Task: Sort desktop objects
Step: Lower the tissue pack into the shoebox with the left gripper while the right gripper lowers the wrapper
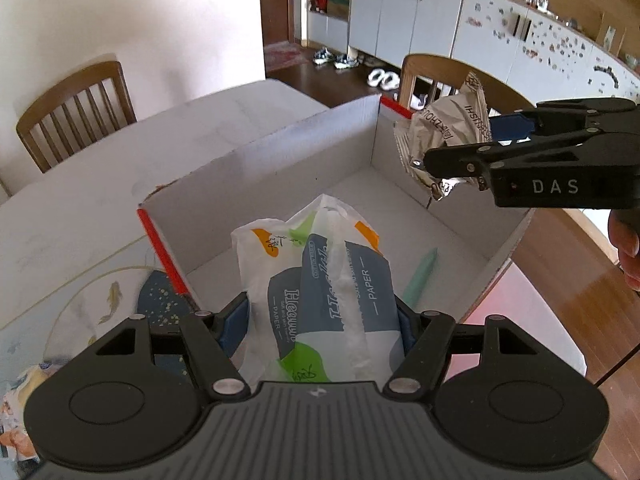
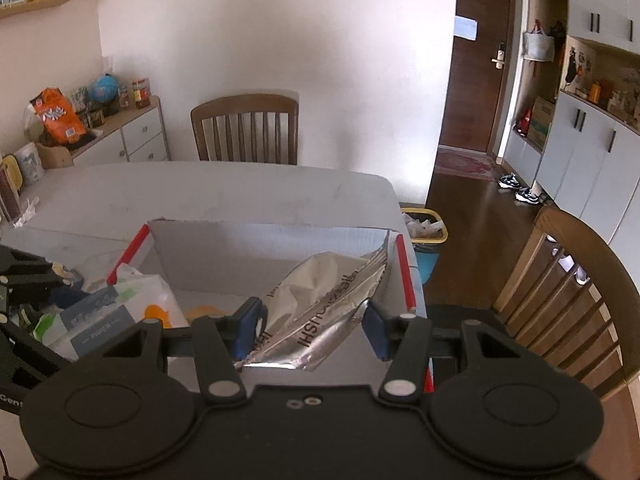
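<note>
My left gripper (image 1: 324, 320) is shut on a soft tissue pack (image 1: 320, 280), white plastic with blue-grey "PAPER" labels, held over the open white cardboard box (image 1: 280, 160). My right gripper (image 2: 312, 326) holds a crumpled silver foil snack bag (image 2: 320, 312) between its blue pads, above the box's right side (image 2: 272, 240). In the left wrist view the right gripper (image 1: 460, 152) and foil bag (image 1: 444, 124) hang over the box's far right corner. The tissue pack also shows in the right wrist view (image 2: 108, 316).
A green strip (image 1: 420, 276) lies on the box floor. The box sits on a white table (image 2: 224, 188) with wooden chairs (image 2: 246, 128) around. A patterned mat (image 1: 80, 300) lies left of the box. A waste bin (image 2: 426, 232) stands beyond the table's corner.
</note>
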A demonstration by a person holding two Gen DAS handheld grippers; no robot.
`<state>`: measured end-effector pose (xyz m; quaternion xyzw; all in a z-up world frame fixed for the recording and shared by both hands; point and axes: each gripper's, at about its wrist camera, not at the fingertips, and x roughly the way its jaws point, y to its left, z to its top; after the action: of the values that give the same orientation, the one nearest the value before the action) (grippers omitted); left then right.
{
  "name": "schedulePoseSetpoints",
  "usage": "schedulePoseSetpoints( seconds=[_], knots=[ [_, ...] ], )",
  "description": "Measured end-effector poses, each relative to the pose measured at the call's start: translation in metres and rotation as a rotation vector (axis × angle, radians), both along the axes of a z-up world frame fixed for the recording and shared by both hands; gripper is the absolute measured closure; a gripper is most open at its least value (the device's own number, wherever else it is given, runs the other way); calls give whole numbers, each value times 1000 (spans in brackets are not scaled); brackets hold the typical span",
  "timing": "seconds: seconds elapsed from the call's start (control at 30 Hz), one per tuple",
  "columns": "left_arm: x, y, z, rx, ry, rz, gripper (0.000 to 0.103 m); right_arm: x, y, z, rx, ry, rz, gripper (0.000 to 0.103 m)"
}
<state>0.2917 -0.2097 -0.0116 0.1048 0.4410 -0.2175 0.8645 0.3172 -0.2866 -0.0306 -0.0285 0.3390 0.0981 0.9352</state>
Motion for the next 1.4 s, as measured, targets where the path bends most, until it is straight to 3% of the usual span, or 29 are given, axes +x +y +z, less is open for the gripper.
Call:
schedulePoseSetpoints(
  seconds=[0.13,0.5,0.97,1.4],
  knots=[
    [15,-1,-7,-4,63,-14,33,15,1,-12,-14,46,16,49],
    [43,-10,-18,48,99,-80,33,44,1,-33,-63,130,63,49],
    [51,-21,-39,139,125,-142,33,71,11,-59,-161,244,144,49],
    [56,-34,-56,177,180,-176,33,83,25,-75,-236,325,186,49]
  ],
)
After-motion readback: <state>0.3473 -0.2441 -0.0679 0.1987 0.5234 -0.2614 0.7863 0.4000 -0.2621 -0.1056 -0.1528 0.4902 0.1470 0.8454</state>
